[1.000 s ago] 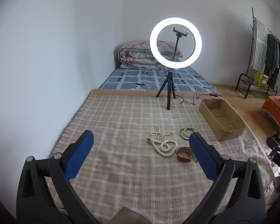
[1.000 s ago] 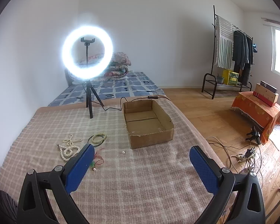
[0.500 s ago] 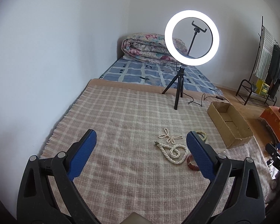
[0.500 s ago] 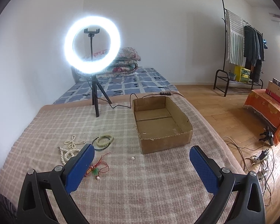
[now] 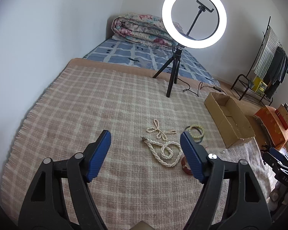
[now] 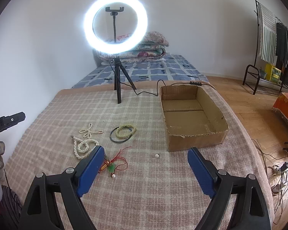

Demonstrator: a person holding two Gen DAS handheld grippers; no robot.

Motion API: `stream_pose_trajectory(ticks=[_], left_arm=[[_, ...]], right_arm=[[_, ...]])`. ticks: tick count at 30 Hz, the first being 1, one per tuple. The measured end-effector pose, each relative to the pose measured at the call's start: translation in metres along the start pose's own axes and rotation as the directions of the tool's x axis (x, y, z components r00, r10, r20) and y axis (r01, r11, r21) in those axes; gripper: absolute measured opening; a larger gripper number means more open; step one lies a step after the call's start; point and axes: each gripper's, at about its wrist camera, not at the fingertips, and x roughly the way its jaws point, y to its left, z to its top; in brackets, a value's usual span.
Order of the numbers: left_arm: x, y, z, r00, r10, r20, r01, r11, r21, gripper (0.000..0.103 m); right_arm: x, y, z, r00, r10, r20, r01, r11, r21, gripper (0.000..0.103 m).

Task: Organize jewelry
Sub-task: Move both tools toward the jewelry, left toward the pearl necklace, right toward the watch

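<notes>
left claw (image 5: 145, 140): wide, holds nothing | right claw (image 6: 145, 158): wide, holds nothing | pearl necklace (image 5: 166, 151), small bead string (image 5: 160, 131), bracelets (image 6: 123, 132) lie on blanket (image 6: 144, 182), left of cardboard box (image 6: 194, 132)

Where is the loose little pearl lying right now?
In the right wrist view, the loose pearl lies on the plaid blanket, just left of the cardboard box's near corner and right of the red string piece.
</notes>
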Motion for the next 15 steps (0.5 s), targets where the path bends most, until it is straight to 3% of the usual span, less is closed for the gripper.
stream_pose_trajectory(ticks=[4,8,15], left_arm=[[0.022,0.004,-0.003,0.999,-0.007,-0.036,0.006,1.000,-0.018,0.075],[0.043,0.009,-0.006,0.998,-0.011,-0.069,0.009,1.000,-0.029,0.068],[0.075,0.013,-0.017,0.991,-0.034,-0.130,0.028,0.998,-0.047,0.068]], right_arm=[[0.004,-0.014,0.000,1.000,-0.005,-0.022,0.006,0.999,0.054,0.086],[0.011,-0.030,-0.001,0.998,0.011,-0.056,-0.004,0.993,0.116,0.075],[0.034,-0.021,-0.002,0.988,0.091,-0.123,-0.078,0.991,0.109,0.060]])
